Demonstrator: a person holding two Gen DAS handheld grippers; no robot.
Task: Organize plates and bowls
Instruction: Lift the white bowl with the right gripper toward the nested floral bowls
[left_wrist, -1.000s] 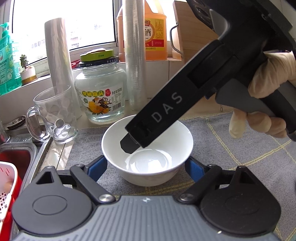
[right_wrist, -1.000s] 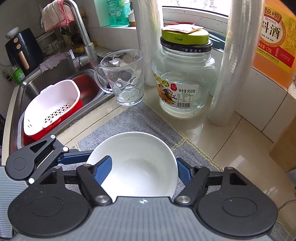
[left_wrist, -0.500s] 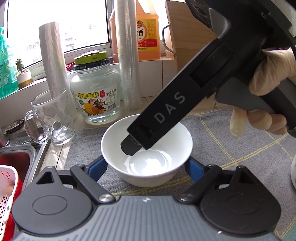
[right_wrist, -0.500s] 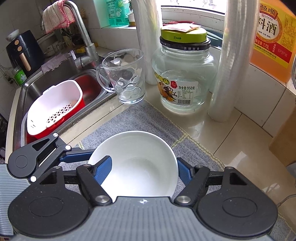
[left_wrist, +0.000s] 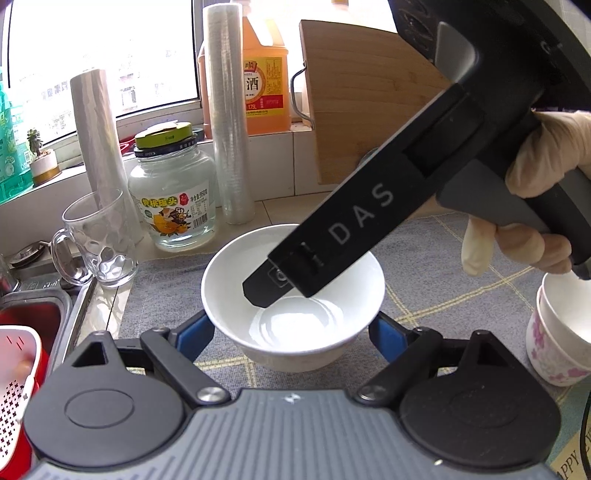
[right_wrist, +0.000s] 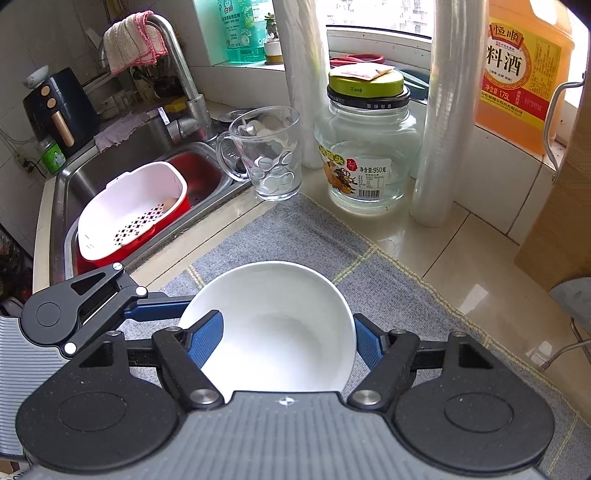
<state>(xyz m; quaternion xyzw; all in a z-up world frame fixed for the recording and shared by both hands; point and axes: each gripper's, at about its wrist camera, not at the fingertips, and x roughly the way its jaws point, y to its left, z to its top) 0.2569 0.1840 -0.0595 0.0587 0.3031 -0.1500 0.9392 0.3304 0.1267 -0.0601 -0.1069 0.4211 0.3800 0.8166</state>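
Gripping the white bowl (right_wrist: 273, 325) from two sides, the right claw (right_wrist: 288, 338) clamps its rim, one blue pad inside the wall and one outside, while the left claw (left_wrist: 291, 330) brackets the base with both pads seemingly touching. The bowl sits over the grey mat (right_wrist: 295, 236) on the counter. Glazed walls could slip if the hands diverge. At eleven o'clock the glass mug (right_wrist: 271, 155) and, at twelve, the jar (right_wrist: 365, 147) stand near enough to be knocked.

One bowl (left_wrist: 293, 295), two film rolls (left_wrist: 229, 125), one jar (left_wrist: 173, 188), one mug (left_wrist: 99, 240).
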